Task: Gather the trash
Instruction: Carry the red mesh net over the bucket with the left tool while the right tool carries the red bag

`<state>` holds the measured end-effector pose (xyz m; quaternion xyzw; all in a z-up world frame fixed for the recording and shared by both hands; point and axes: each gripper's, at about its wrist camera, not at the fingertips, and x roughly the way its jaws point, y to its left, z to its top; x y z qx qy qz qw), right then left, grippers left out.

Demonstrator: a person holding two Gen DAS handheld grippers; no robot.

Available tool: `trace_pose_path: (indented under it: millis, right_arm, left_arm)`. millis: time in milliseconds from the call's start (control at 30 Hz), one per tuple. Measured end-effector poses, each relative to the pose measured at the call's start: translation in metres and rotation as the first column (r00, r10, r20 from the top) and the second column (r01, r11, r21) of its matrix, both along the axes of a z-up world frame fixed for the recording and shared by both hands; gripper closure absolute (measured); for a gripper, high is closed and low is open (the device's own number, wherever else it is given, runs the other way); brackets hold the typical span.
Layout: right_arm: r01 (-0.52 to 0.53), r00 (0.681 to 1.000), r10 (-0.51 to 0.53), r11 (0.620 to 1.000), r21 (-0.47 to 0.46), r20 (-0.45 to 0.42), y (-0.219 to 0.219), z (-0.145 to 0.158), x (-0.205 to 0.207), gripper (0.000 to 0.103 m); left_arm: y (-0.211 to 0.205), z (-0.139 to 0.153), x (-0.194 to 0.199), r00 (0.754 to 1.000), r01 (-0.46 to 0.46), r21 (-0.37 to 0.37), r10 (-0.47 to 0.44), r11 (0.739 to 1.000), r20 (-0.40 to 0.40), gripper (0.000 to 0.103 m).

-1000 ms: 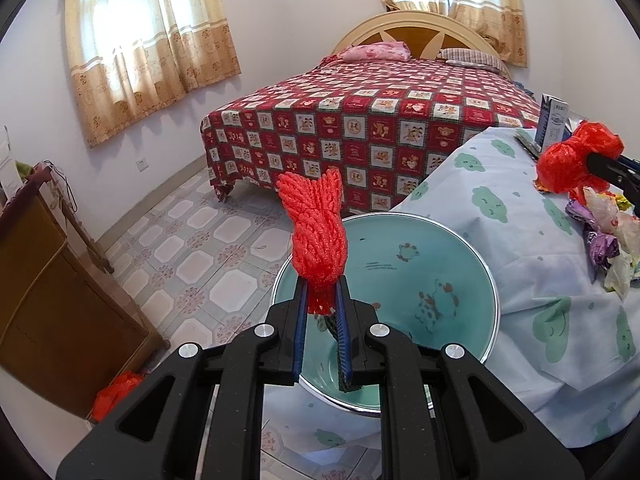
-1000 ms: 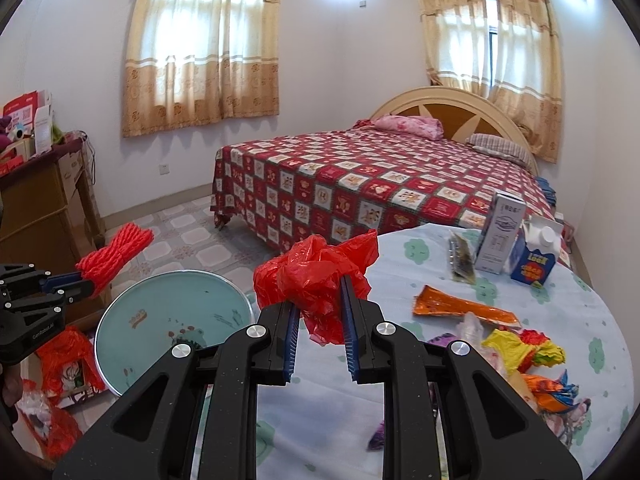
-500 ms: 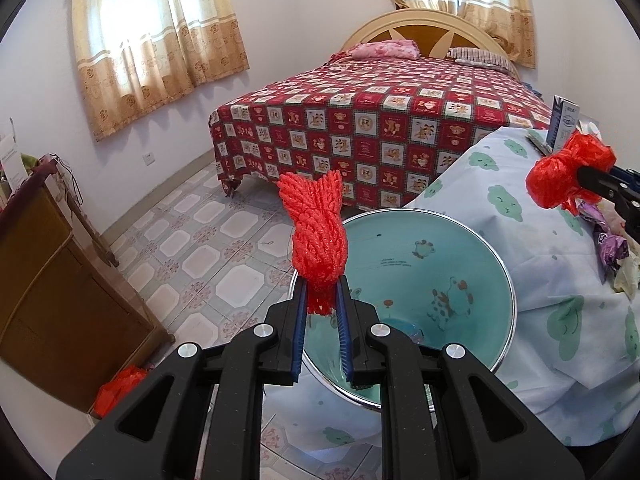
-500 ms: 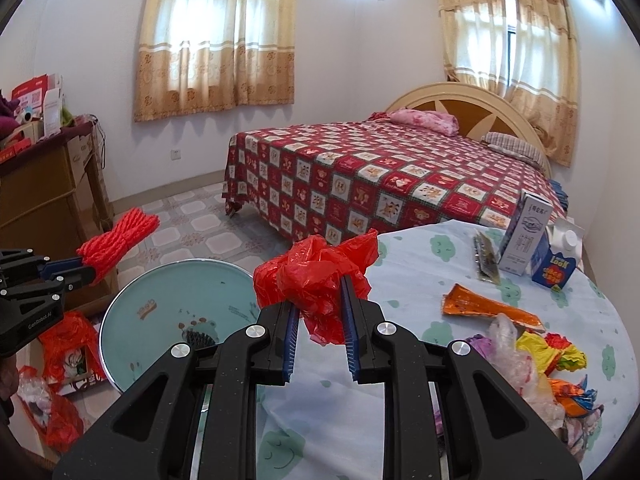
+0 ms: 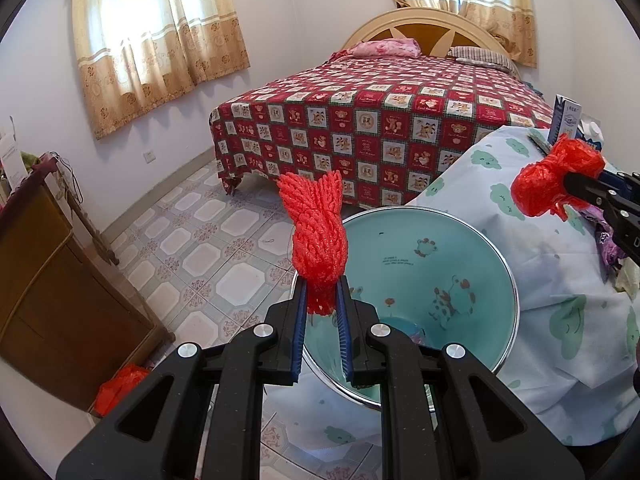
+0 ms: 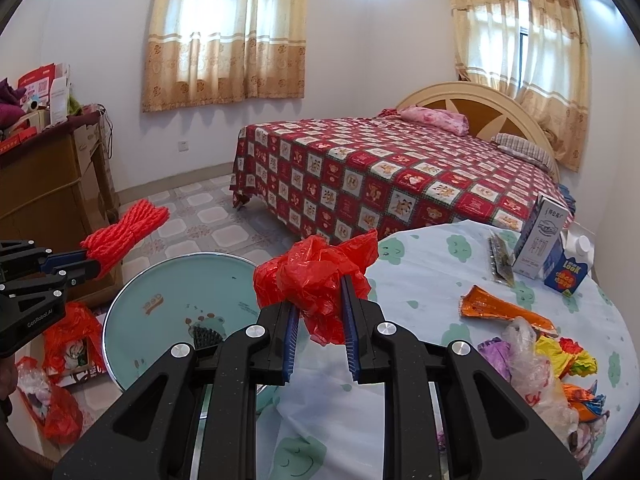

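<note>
Left gripper pinched tight on a red foam net, the net standing up out of the blue pads above the mouth of a teal bin. Right gripper clamped on a crumpled red plastic bag, the bag bulging out above and in front of the pads, poised over the table's near edge just beside the bin. Bin on the floor against the table, cartoon prints on its inner wall, something dark at the bottom. Round table under a pale cloth with green cloud shapes; on it an orange wrapper, a heap of coloured wrappers and clear plastic, a white carton and a small blue box near the far edge. Beyond, a bed with a red checked cover, curtained windows, tiled floor, a wooden cabinet at the left with red bags beside its foot.
</note>
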<state>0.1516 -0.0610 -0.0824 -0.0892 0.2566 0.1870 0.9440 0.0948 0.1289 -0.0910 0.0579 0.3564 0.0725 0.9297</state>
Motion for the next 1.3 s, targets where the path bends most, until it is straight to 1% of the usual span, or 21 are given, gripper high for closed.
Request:
trace_pose_path:
  millis: [633,1300]
  right_arm:
    - [-0.032,0.999,0.032,0.999,-0.014,-0.006,0.015,-0.002,0.002,0.082]
    - [-0.053,0.999,0.053,0.998,-0.022,-0.011,0.027,-0.005,0.000,0.082]
  left_arm:
    - [-0.003,-0.004,0.001,1.000,-0.006,-0.004,0.006,1.000,-0.002,0.088]
    - [0.005,-0.001,0.002,1.000,-0.015,-0.012,0.015,1.000,0.001,0.088]
